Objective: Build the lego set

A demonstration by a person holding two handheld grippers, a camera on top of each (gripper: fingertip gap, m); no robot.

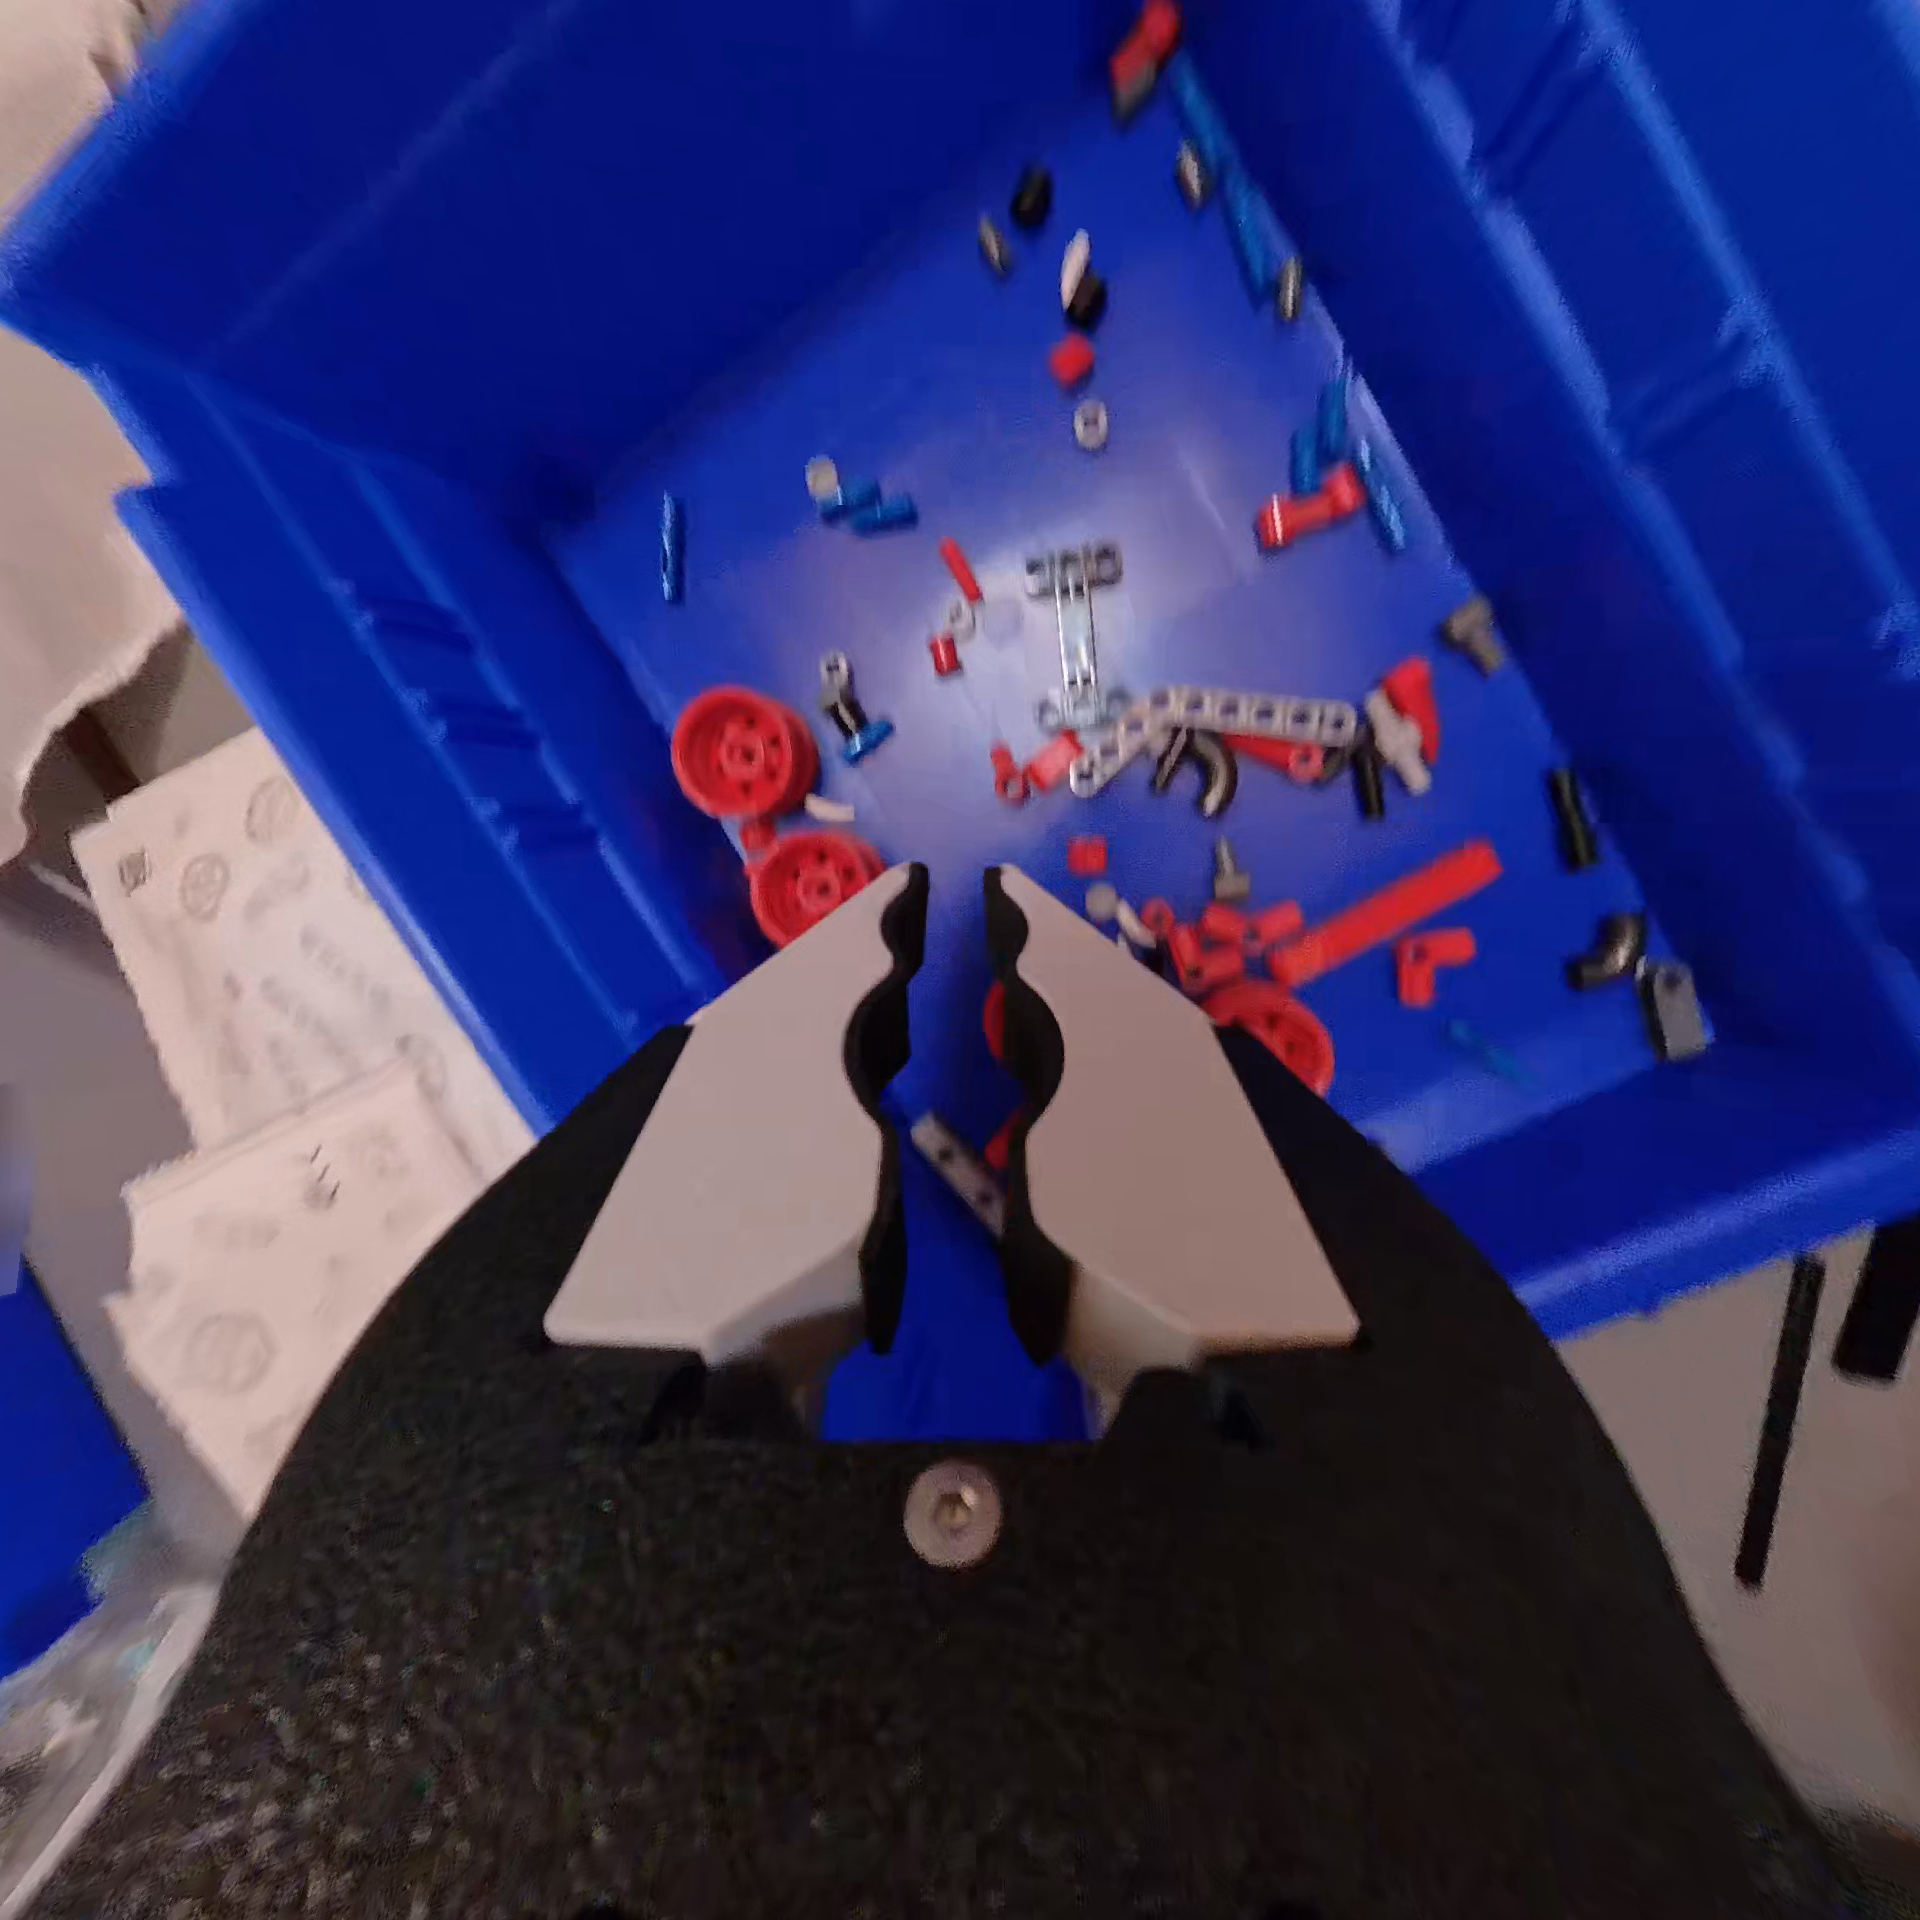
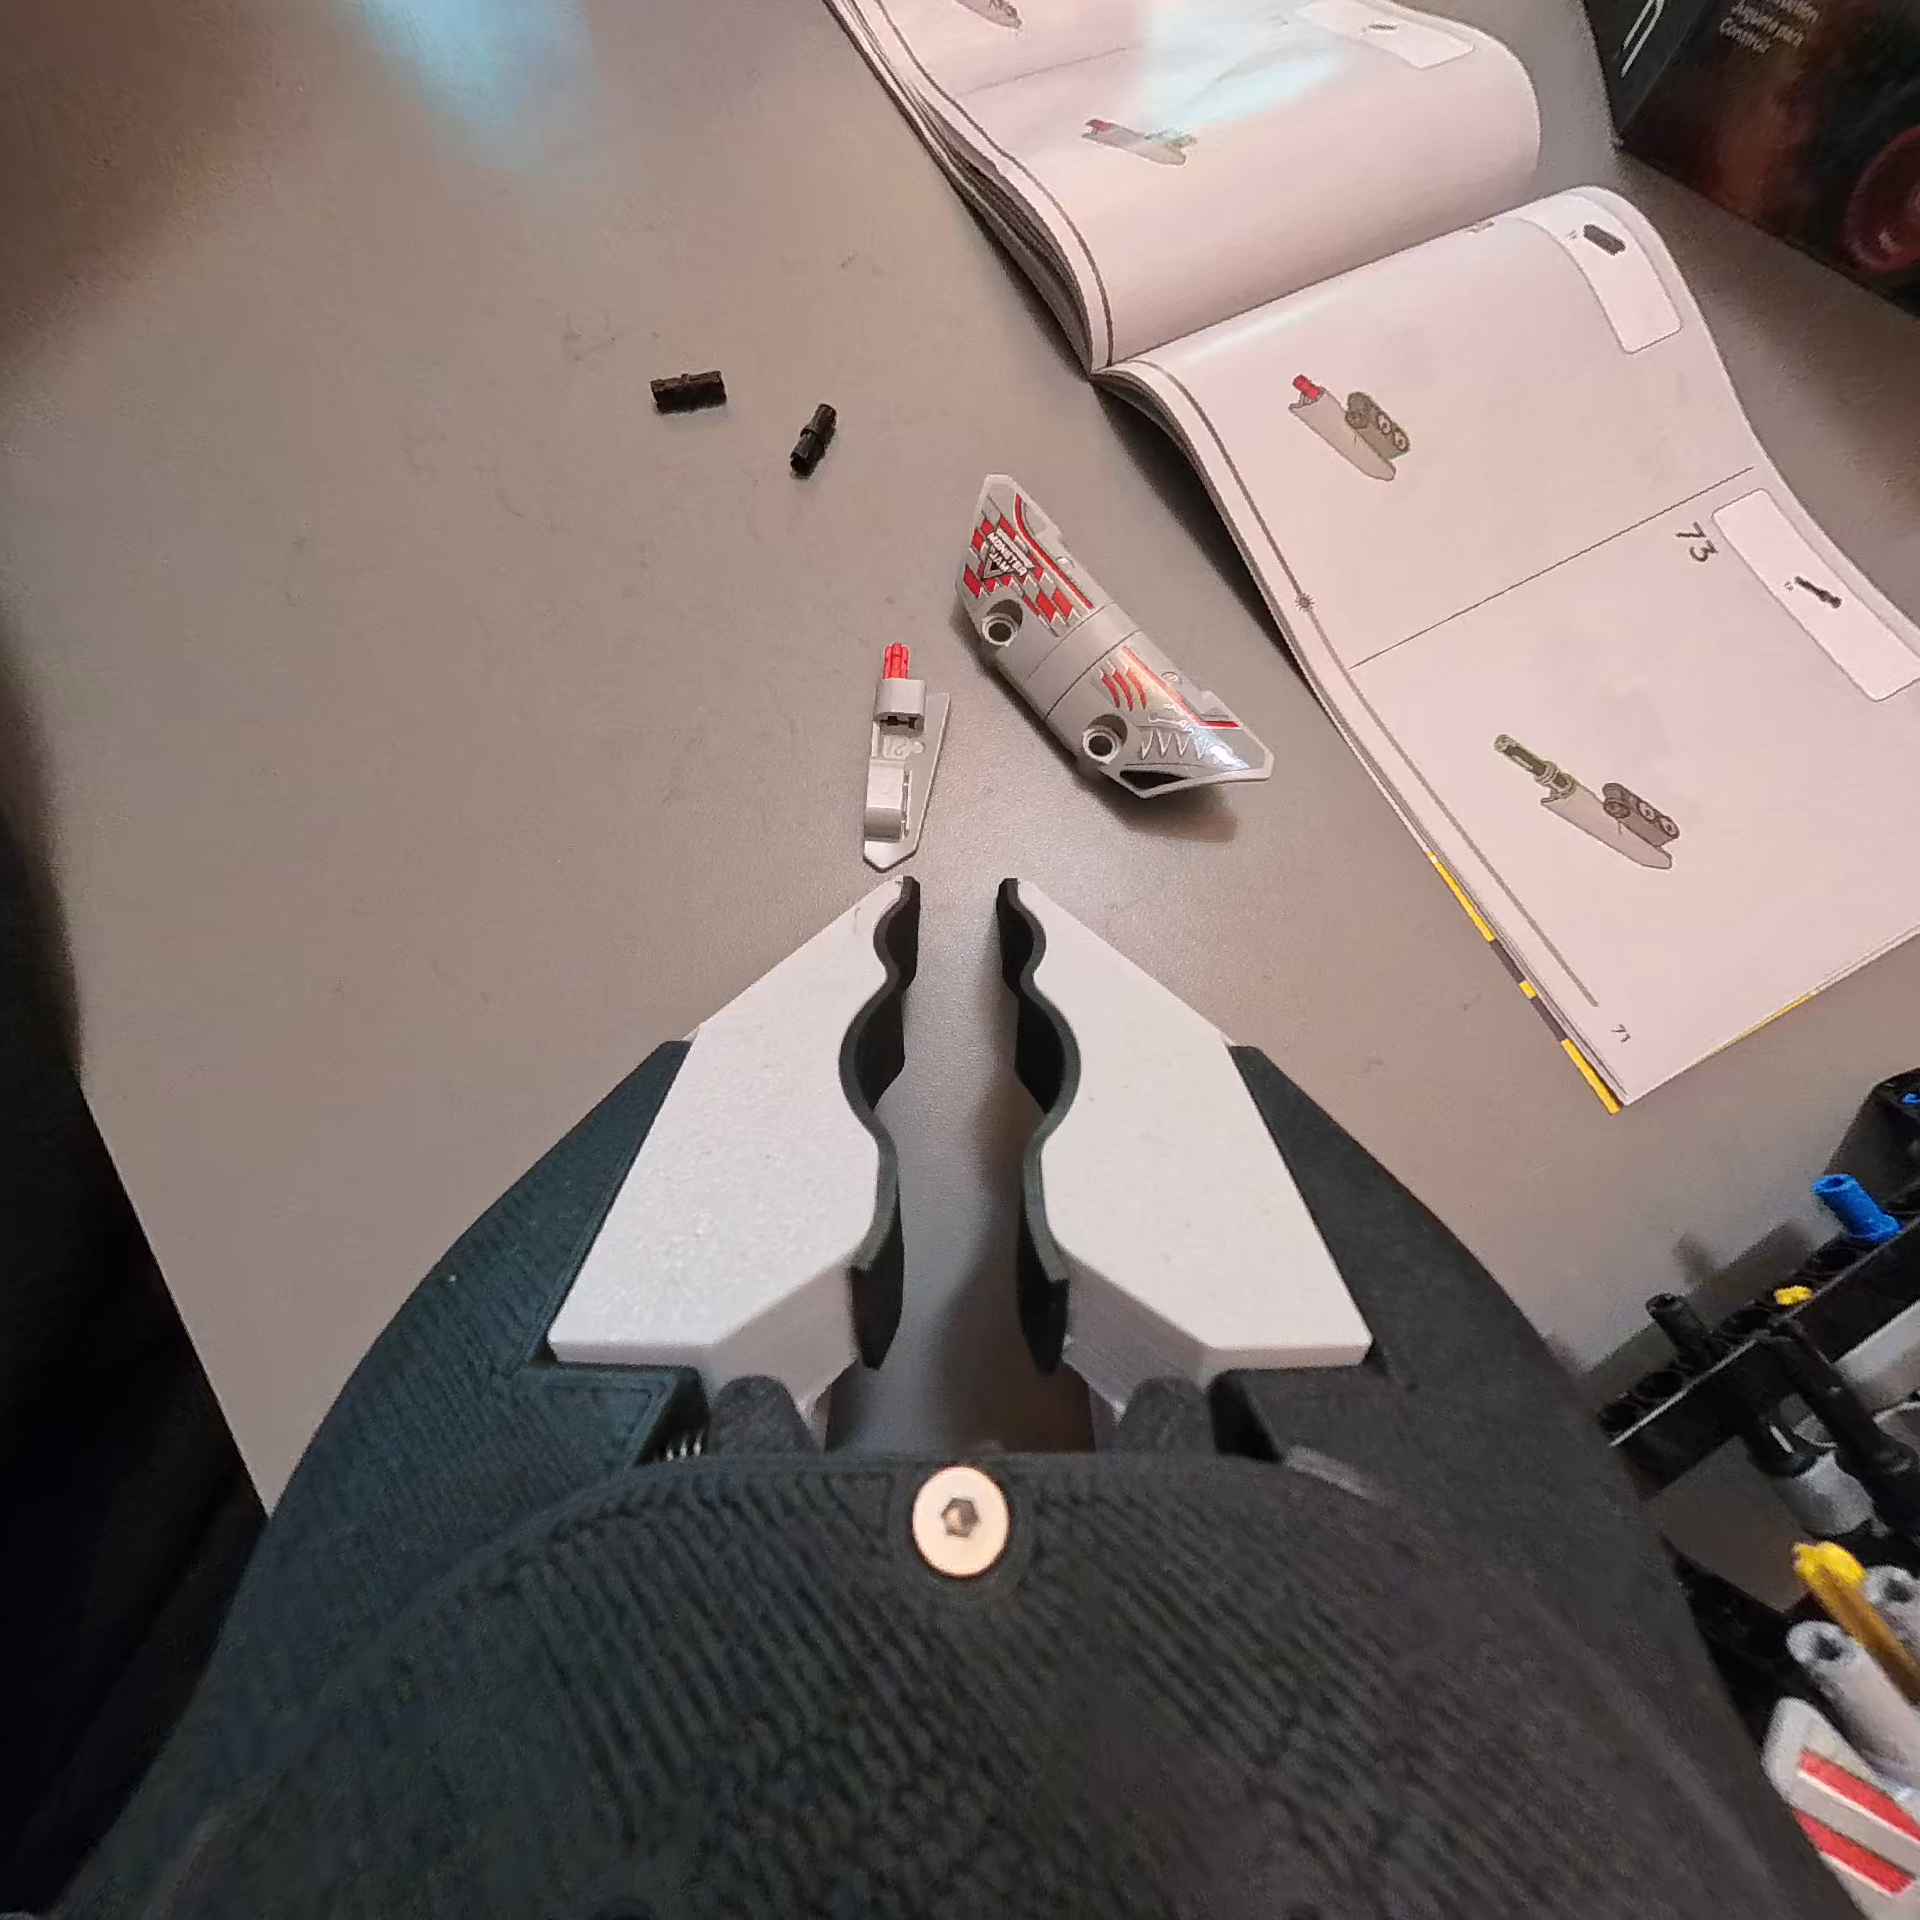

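Small grey panel piece [image 2: 902, 774] lies just ahead of the parted, empty right claw [image 2: 958, 888].

Bare table [image 2: 416, 727] left of 2 black pins [image 2: 689, 391] (booklet [image 2: 1507, 436] crowds right)

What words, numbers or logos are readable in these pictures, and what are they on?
I do not quote writing; it stands on these:
Open instruction booklet: printed step and page numbers.
Curved grey panel: red sticker with lettering.
Small grey piece: a moulded mark.
Dark box, top right corner: pale lettering.
Printed sheets beside the blue bin: too blurred to read.
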